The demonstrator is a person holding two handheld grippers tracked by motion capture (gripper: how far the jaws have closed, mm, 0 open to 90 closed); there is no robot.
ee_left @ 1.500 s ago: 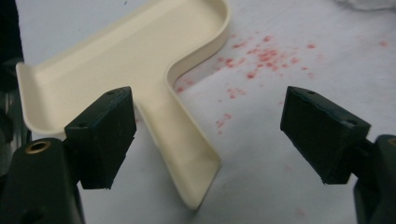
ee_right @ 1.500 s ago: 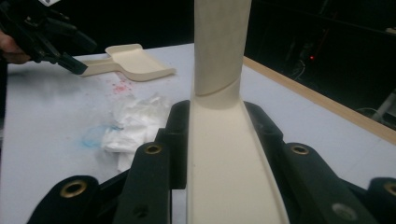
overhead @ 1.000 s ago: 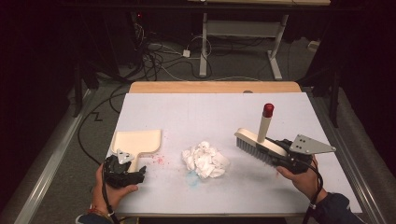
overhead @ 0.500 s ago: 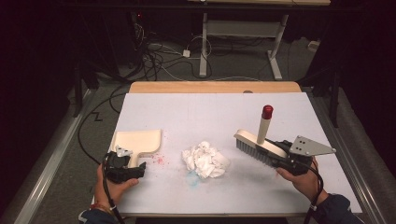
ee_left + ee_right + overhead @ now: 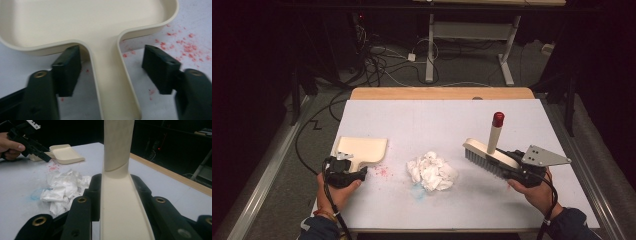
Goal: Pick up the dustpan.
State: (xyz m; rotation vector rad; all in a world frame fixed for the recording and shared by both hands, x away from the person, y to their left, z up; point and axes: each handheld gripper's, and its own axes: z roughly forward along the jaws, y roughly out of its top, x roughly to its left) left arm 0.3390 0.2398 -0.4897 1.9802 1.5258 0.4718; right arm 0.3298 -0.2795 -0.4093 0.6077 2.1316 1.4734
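A cream dustpan (image 5: 362, 149) lies flat at the table's left, its handle (image 5: 112, 82) pointing toward the person. My left gripper (image 5: 113, 70) is open; its two pads flank that handle with gaps on both sides. In the high view this left gripper (image 5: 348, 165) sits at the pan's near end. A cream hand brush (image 5: 484, 154) with an upright red-tipped handle (image 5: 497, 120) is on the right, and my right gripper (image 5: 116, 192) is shut on its back. A crumpled white paper wad (image 5: 432, 171) lies between pan and brush.
Red crumbs (image 5: 382, 172) are scattered right of the dustpan handle, and a faint blue smear (image 5: 417, 188) marks the table by the wad. The white table surface (image 5: 437, 120) ends in a wooden far edge (image 5: 442, 93); cables and desk legs lie on the floor beyond.
My left gripper has slid forward, so its open jaws now straddle the dustpan handle. The right gripper and brush have barely moved.
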